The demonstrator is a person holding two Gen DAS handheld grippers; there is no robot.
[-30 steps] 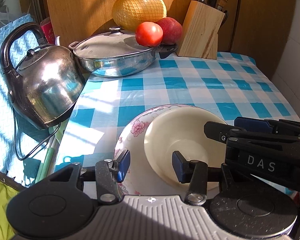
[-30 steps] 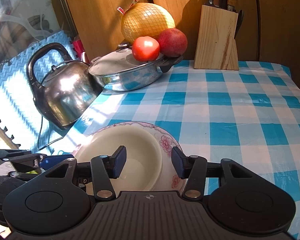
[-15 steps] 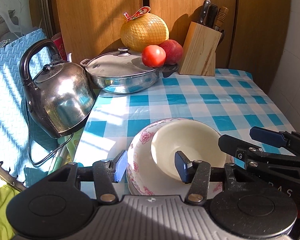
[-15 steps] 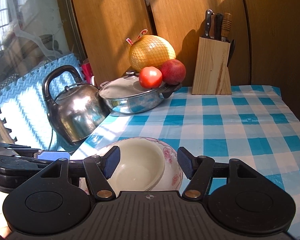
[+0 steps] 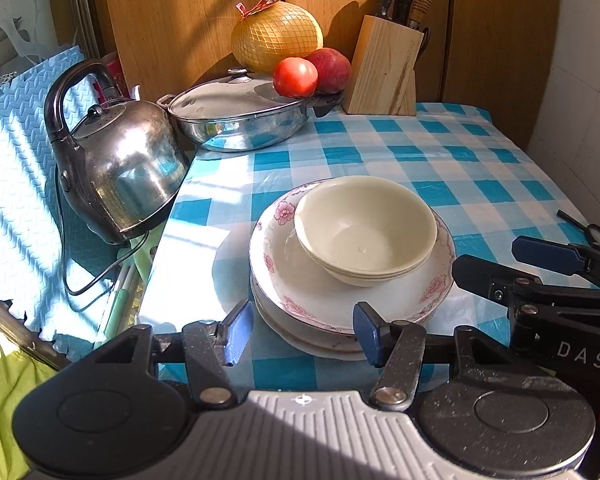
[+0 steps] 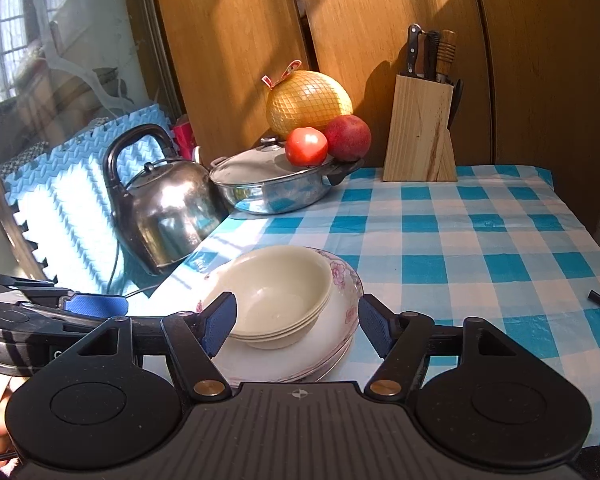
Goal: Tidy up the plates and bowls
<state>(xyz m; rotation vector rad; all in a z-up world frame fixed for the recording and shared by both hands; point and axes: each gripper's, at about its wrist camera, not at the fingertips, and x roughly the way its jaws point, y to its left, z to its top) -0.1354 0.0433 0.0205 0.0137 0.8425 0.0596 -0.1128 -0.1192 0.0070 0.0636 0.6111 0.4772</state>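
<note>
Bowls sit nested on plates; only the right view shows window glass; both hand-held grippers opening, empty.

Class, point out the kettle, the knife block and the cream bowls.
kettle (image 5: pixel 128 172), left wrist view, shiny belly.
knife block (image 6: pixel 420 128), right wrist view, front face.
cream bowls (image 5: pixel 364 228), left wrist view, top bowl's inside.

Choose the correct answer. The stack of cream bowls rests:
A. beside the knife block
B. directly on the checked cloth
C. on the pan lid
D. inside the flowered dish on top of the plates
D: the cream bowls sit nested in the flowered dish atop the plates.
</note>
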